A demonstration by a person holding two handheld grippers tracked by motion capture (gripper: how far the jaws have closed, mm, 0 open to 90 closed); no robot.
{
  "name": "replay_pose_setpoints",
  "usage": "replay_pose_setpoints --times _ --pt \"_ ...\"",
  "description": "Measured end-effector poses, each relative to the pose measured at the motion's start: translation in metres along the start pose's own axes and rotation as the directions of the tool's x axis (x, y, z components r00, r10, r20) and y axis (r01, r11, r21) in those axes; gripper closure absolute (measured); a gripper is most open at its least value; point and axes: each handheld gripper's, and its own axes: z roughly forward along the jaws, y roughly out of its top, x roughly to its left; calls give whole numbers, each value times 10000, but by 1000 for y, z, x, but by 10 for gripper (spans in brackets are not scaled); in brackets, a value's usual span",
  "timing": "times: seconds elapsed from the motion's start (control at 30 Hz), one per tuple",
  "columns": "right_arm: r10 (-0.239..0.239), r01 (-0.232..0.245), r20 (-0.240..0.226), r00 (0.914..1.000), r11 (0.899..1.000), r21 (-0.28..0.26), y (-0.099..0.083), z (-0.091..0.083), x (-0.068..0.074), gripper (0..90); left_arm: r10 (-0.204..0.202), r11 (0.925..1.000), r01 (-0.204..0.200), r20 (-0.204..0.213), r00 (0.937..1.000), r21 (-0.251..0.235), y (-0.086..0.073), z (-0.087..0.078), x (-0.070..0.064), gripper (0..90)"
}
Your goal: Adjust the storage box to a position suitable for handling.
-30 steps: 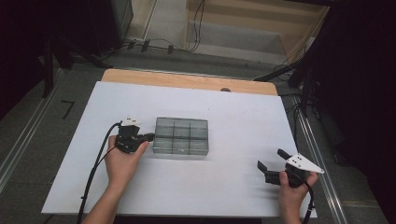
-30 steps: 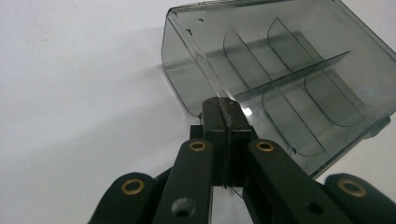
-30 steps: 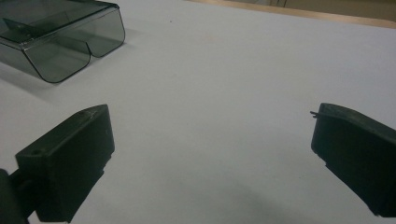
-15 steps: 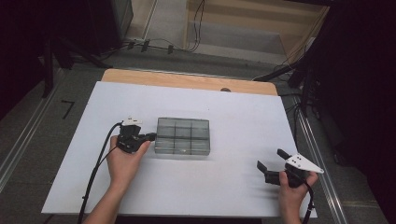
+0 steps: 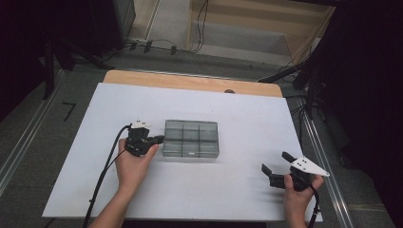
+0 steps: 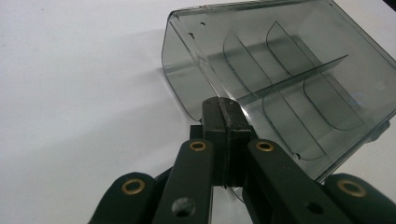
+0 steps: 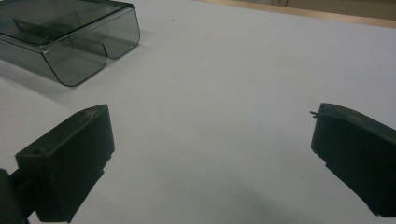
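A smoky clear plastic box (image 5: 191, 138) with divider walls sits in the middle of the white table (image 5: 237, 109). My left gripper (image 5: 159, 138) is shut, and its tips rest against the box's left wall. In the left gripper view the closed jaws (image 6: 224, 109) meet the near wall of the box (image 6: 289, 70); nothing shows between them. My right gripper (image 5: 276, 162) stands open near the table's front right, apart from the box. The right gripper view shows bare table between its jaws (image 7: 210, 126) and the box (image 7: 70, 32) at the upper left.
A wooden strip (image 5: 190, 81) runs along the table's far edge. Cables (image 5: 157, 45) lie on the floor behind it. A black cable (image 5: 107, 166) trails from the left gripper toward the front edge. Metal rails flank the table.
My left gripper has moved a little to the right, and the box has slid right with it. The right gripper has stayed in place, open.
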Motion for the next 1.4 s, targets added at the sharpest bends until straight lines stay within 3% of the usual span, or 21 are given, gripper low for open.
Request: replay_pose_setpoints --times 0.07,0.37,0.43,0.57,0.73,0.8,0.87,0.9,0.93,1.07,1.1,1.2,1.33,1.37,1.4 --pt "-6 6 -2 10000 10000 0 0 0 0 0 133 9999 -133 -150 9998 -37 0 2 -4 893" --pt "-51 51 -14 10000 10000 17 0 -1 1 0 298 9995 -298 -48 9995 -65 0 8 -13 893" --pt "-103 103 -41 9999 9999 41 0 0 1 0 614 9980 -614 -10 9981 -126 0 11 -18 893" --pt "-86 87 -45 10000 9999 68 0 0 2 0 729 9971 -728 33 9973 -200 0 13 -21 893" --pt "-76 76 -82 9999 9999 105 0 0 2 0 853 9959 -847 198 9962 -306 1 8 -21 887" --pt "-65 66 -95 9999 9999 101 0 0 2 0 1154 9923 -1149 70 9933 -465 0 3 -23 879" --pt "-61 62 -151 9999 9999 109 0 0 2 0 1324 9880 -1326 -69 9912 -792 -1 -3 -24 661" --pt "-71 74 -195 9998 9999 125 1 0 1 0 1333 9851 -1324 14 9911 -1102 -3 -10 -23 610" --pt "-84 86 -204 9998 9999 118 1 0 1 0 1333 9851 -1324 14 9911 -1102 -3 -10 -23 577" --pt "-46 49 -282 9996 9999 98 1 -1 0 0 1394 9704 -1334 158 9901 -2013 -5 -24 -22 438" --pt "-46 49 -282 9996 9999 98 1 -1 0 0 1394 9704 -1334 158 9901 -2013 -5 -24 -22 397" --pt "-2 4 -331 9995 10000 42 3 -2 0 0 1492 9611 -1298 627 9868 -2439 -9 -32 -22 322" --pt "58 -59 -454 9990 10000 -13 4 -3 2 0 1376 9599 -1061 1064 9848 -2597 -11 -37 -17 130" --pt "129 -135 -591 9982 9999 -104 5 -3 3 0 1367 9585 -1008 1199 9833 -2665 -12 -40 -16 130" --pt "88 -101 -764 9970 9998 -177 7 -3 7 0 1403 9524 -972 1326 9812 -2889 -14 -45 -14 56"
